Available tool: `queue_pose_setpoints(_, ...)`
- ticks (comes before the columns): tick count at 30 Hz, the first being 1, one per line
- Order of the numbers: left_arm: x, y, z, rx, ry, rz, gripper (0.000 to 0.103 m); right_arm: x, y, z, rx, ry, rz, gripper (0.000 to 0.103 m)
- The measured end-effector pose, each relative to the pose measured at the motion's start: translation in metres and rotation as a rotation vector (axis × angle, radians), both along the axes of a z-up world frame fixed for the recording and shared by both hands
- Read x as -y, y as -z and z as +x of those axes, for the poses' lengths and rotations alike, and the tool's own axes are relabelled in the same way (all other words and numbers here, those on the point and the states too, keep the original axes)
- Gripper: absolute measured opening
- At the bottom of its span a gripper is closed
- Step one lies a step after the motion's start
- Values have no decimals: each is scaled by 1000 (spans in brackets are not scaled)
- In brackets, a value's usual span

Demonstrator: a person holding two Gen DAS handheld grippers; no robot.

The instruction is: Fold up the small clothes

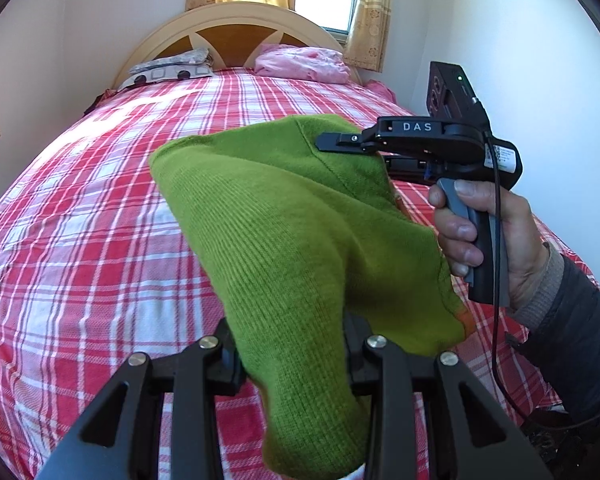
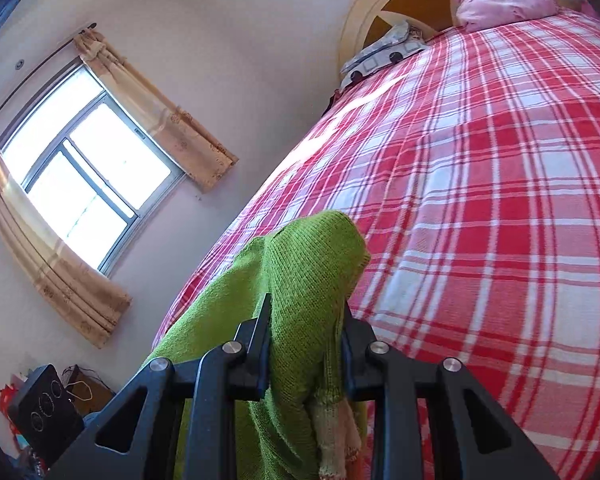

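— Knitwear is seen closest of all: a green sweater [image 1: 284, 240] is clamped in the left gripper [image 1: 290, 364], bunched between its two fingers.

— And the other end?

— Another fold of the sweater is pinched by the right gripper [image 2: 306, 344], so both are clenched on the same garment, which is held up in the air above the bed [image 1: 100, 216].

— What could be spoiled from here?

— The knit is gathered in thick wads, not held by clean edges. If it is lowered like this, creases are likely to be trapped and the fold set crooked. A loose layer could also be let slip.

— Anything farther off?

— Two pillows [image 1: 300, 62] are seen lying by the headboard [image 1: 236, 28], well apart from the sweater, so no snagging is expected there.
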State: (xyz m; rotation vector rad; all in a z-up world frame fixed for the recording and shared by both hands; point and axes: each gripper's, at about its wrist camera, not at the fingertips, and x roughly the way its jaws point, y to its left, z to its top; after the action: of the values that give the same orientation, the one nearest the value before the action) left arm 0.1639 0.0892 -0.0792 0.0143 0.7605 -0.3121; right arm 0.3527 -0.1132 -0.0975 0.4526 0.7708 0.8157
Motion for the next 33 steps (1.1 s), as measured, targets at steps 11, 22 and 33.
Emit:
queue_pose_setpoints(11,-45,4,-16,6,-78,33,36,-77,0,-2,1,-97,-29,27)
queue_pose_setpoints(22,-84,16,-26,2,-167,22,36,-143,4,0,-5,-176,-74,27)
queue_pose_setpoints(33,-106,26,-38,5,-213,29,36,-188,14,4,-27,-231,-102,27)
